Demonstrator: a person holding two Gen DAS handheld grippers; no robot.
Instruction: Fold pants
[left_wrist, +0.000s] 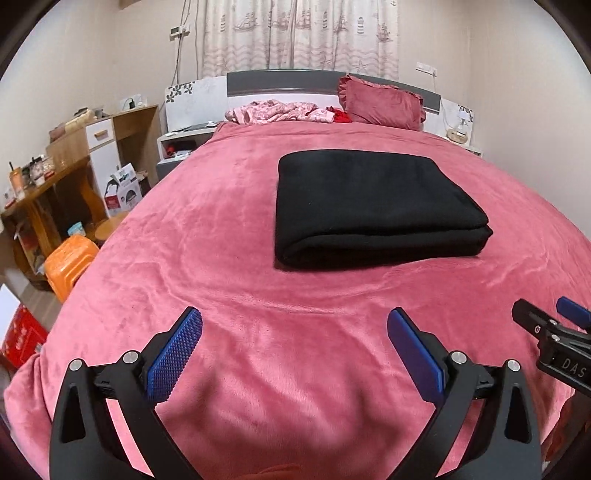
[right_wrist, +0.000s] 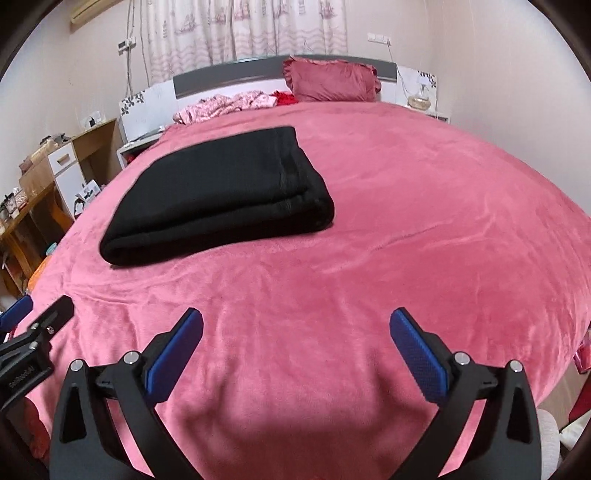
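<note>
The pants (left_wrist: 376, 206) lay on the bed (left_wrist: 229, 280) as a compact black rectangle of stacked layers; the thick rounded fold faced the grippers, and the edges on the right side sat roughly flush. In the left wrist view the bundle sat at about 1 o'clock from the left gripper (left_wrist: 294, 350); in the right wrist view the same bundle (right_wrist: 218, 199) sat at about 11 o'clock from the right gripper (right_wrist: 295, 352); it therefore lay ahead of and between the two tools, well apart from both.

The left gripper's fingers (left_wrist: 177, 354) were spread wide with nothing between them; the right gripper's fingers (right_wrist: 417, 358) were likewise spread wide and empty; both hovered over bare pink blanket near the foot of the bed.

Judged from the layout, the folding appeared complete or nearly so; no leg or waistband trailed loose from the stack; the layers looked even. What remained, if anything, was minor squaring of the edges or moving the bundle aside; the pictures did not settle whether a further fold was intended.

A red pillow (left_wrist: 382, 101) and crumpled pink clothing (left_wrist: 280, 110) lay at 12 o'clock by the headboard, clear of the pants.
</note>
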